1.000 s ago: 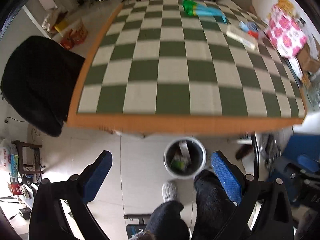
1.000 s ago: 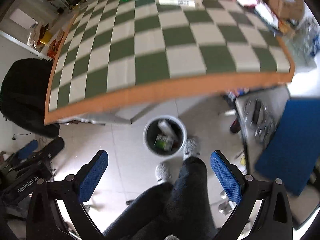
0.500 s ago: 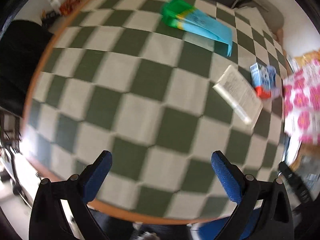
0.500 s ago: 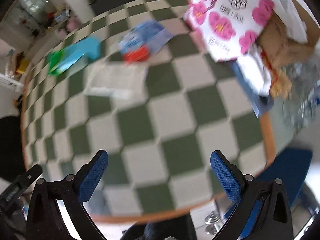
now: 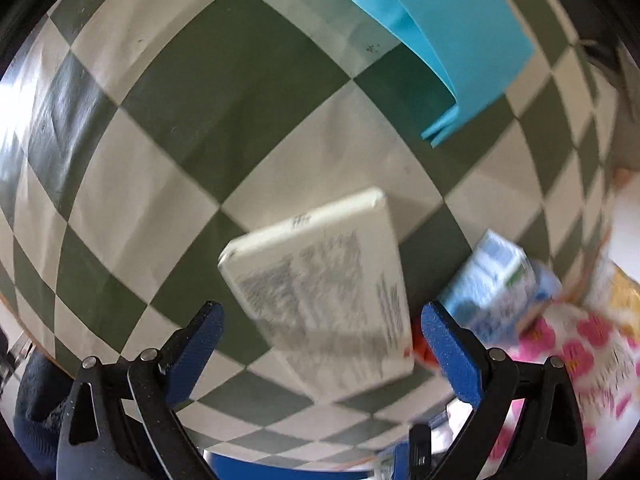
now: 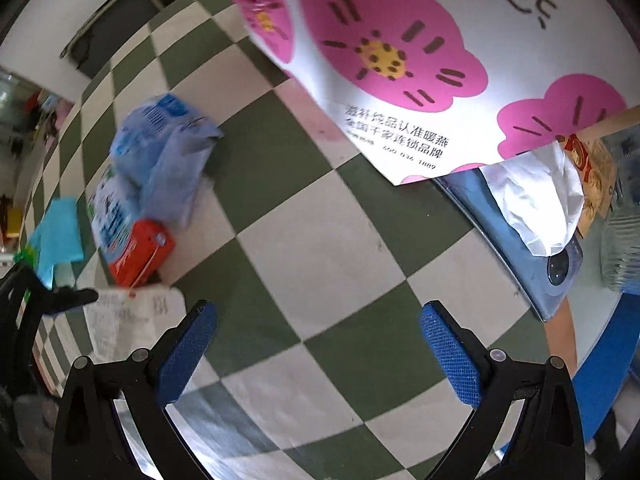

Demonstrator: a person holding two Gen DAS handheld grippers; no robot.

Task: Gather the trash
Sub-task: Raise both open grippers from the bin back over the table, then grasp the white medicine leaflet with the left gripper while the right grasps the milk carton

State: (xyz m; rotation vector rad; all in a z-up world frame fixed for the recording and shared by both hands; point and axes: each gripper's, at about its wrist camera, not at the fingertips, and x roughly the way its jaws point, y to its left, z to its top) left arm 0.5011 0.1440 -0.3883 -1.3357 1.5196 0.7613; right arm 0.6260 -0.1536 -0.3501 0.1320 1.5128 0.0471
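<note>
Both grippers have moved since one second ago from above the floor bin to low over the checkered table [image 5: 168, 92], with the trash items now close in front of the fingers.

Left wrist view, left to right: the left gripper [image 5: 322, 340] is spread wide and holds nothing. A flat white carton [image 5: 324, 292] with grey printed text lies between its blue pads [image 5: 196, 344], tilted across the squares near the table's front edge; motion blur prevents confirming whether either pad touches it. A turquoise package [image 5: 448, 40] lies well beyond it toward the far edge. A light blue carton [image 5: 504, 288] sits just beside the right pad, with a pink-flowered bag [image 5: 580, 360] at the right edge of the table.

Right wrist view, left to right: the white carton [image 6: 132, 320] appears at the left side, with the left gripper's black finger over it. A red box [image 6: 140, 252] and a crumpled blue wrapper [image 6: 168, 160] lie together just beyond. The right gripper [image 6: 318, 350] hovers level over bare squares, jaws fully released and empty. The pink-flowered bag [image 6: 400, 60] overhangs the far right corner above a blue phone [image 6: 520, 240].
</note>
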